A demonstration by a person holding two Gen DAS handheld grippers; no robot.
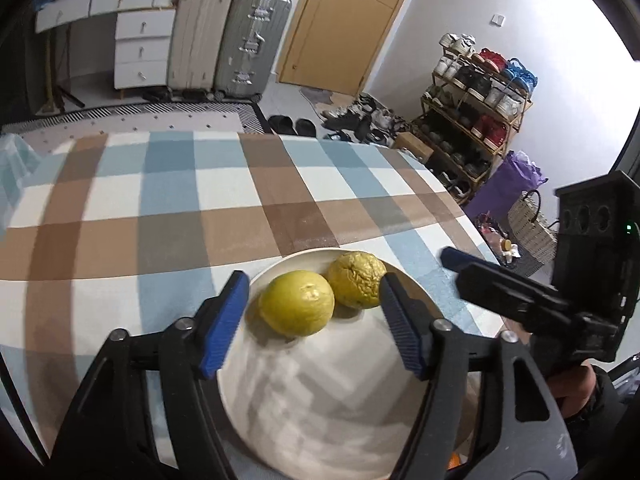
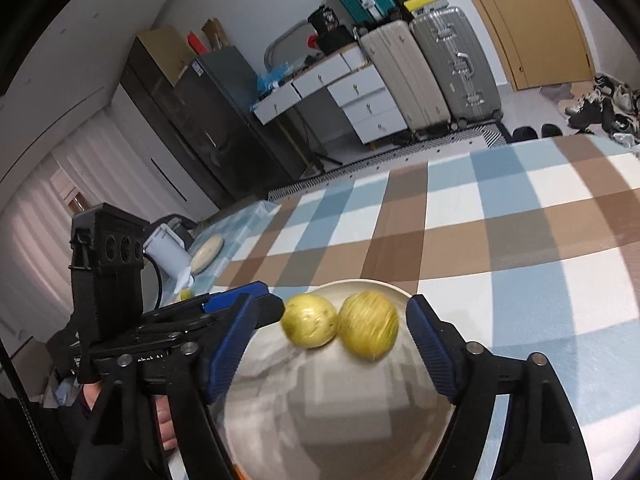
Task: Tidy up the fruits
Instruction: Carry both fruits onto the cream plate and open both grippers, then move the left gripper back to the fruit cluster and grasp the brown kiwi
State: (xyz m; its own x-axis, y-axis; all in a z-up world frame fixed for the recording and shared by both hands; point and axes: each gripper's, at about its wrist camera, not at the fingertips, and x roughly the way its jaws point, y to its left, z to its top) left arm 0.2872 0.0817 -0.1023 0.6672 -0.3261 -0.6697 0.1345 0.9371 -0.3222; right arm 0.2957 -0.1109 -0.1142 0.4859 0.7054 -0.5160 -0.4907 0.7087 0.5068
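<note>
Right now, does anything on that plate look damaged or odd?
Yes. On the white plate, the far yellow-green fruit has wrinkled, shrivelled skin, while the near fruit touching it looks smooth. Nothing is spilled.

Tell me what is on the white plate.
Two yellow-green fruits sit on the plate: a smooth fruit and a wrinkled fruit, close together near its far rim. The near part shows bare; its nearest edge is hidden behind the gripper frames.

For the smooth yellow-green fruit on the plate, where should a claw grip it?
Grip the smooth yellow-green round fruit across its widest middle, coming from above on the plate's near side; the wrinkled yellow fruit sits close against its far right.
</note>
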